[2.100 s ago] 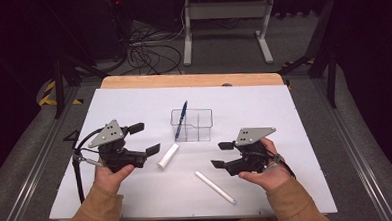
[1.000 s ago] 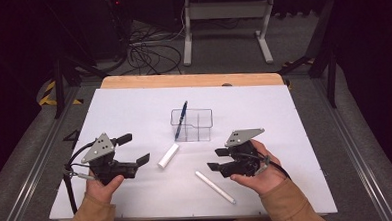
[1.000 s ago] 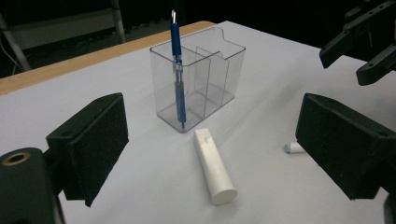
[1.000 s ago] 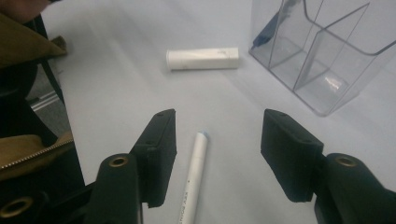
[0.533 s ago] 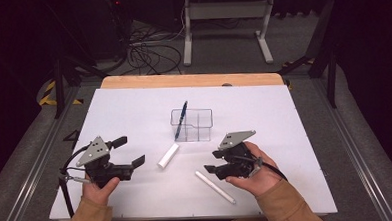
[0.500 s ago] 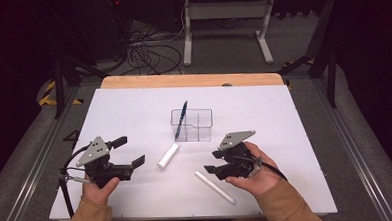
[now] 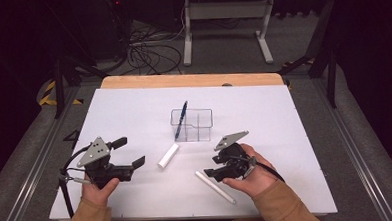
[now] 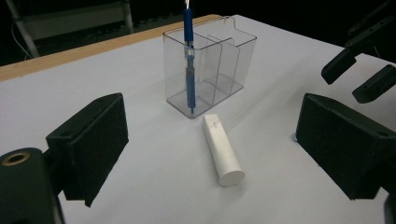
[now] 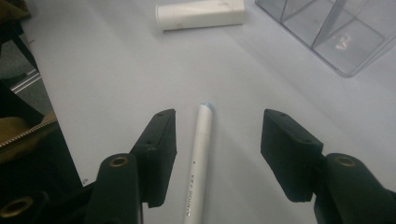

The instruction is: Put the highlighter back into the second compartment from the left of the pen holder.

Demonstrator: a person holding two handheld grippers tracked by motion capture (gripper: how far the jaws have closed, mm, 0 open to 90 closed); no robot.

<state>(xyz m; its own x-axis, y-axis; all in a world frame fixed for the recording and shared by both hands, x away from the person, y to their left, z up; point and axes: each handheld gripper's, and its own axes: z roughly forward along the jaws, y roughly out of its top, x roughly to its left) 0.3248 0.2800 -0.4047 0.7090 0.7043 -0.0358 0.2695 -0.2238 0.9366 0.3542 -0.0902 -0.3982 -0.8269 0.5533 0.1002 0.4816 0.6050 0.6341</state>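
A clear plastic organiser (image 7: 198, 124) stands mid-table with a blue pen (image 7: 181, 120) upright in its left compartment. A short white cylinder (image 7: 168, 155) lies just in front of it. A thin white pen (image 7: 215, 187) lies nearer the front edge. My right gripper (image 7: 210, 167) is open and low over this pen's far end. In the right gripper view the pen (image 9: 200, 158) lies between the pads (image 9: 158, 144) without touching them. My left gripper (image 7: 129, 152) is open, left of the cylinder. In the left gripper view its wide jaws frame the cylinder (image 8: 222, 148) and the organiser (image 8: 210, 65).
The white tabletop (image 7: 296, 151) has a wooden strip (image 7: 192, 80) along its far edge. Beyond it the floor holds cables (image 7: 146, 55) and a metal stand (image 7: 225, 19). In the left gripper view the right gripper's jaws (image 8: 362, 70) show at upper right.
The left gripper has drawn back toward the front left of the table. The right gripper has slid left and lower, so the thin white pen now lies between its jaws.
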